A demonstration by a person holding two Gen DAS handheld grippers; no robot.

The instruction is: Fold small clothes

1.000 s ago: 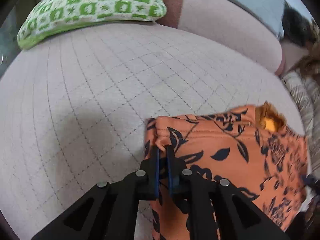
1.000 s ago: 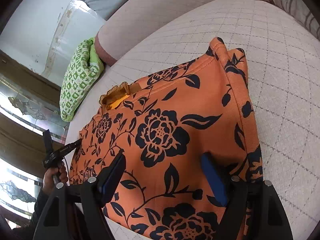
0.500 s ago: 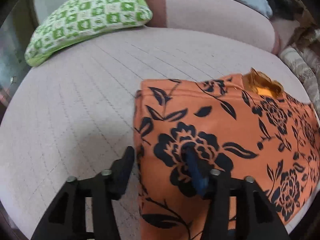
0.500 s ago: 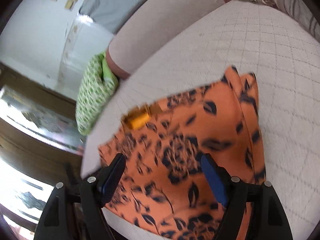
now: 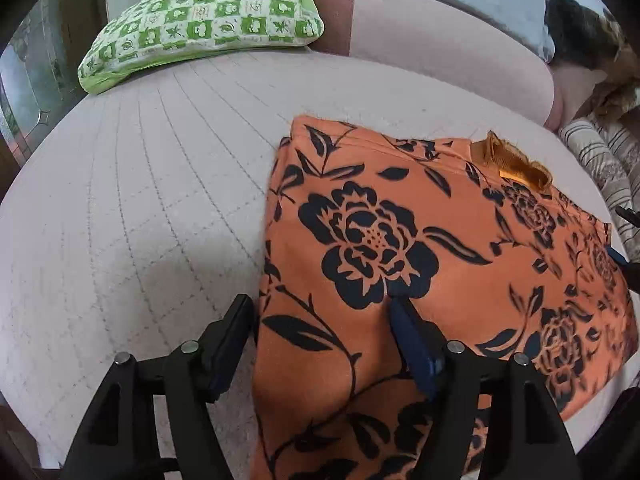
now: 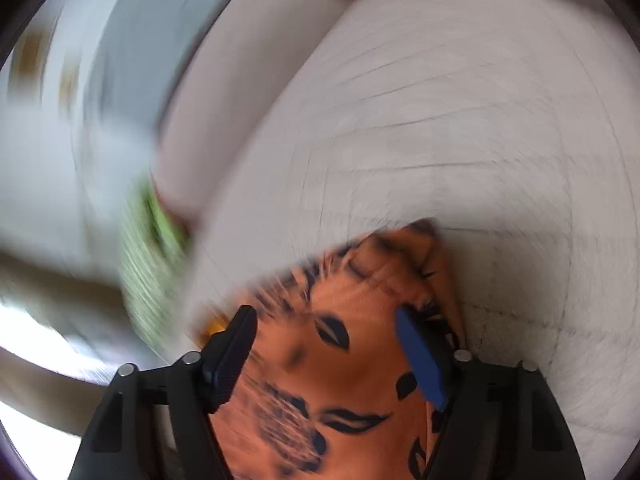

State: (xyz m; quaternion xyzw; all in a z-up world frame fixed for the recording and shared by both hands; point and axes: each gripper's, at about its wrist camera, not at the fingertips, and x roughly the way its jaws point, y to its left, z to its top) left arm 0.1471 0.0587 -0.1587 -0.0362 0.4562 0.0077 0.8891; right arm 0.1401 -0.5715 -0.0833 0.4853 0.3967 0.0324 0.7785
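Observation:
An orange garment with black flowers (image 5: 420,248) lies folded flat on the pale quilted sofa seat (image 5: 140,200). A yellow-brown label or collar (image 5: 516,164) shows at its far edge. My left gripper (image 5: 320,312) hovers over the garment's near left edge, its jaws opening, gripping nothing. In the right wrist view, heavily blurred, the right gripper (image 6: 324,320) hangs above the same garment (image 6: 340,360), its jaws closing but wide apart, with cloth below and nothing pinched. The right gripper's tip (image 5: 624,256) peeks in at the right edge of the left view.
A green and white checked cushion (image 5: 208,20) rests at the sofa's back left. The padded backrest (image 5: 440,48) runs behind the seat. Striped and patterned fabric (image 5: 600,160) lies at the far right. Bare quilted seat spreads left of the garment.
The left gripper let go of the garment's edge and its jaws spread wide while it drew back. The right gripper rolled and swung away, so its view is now blurred.

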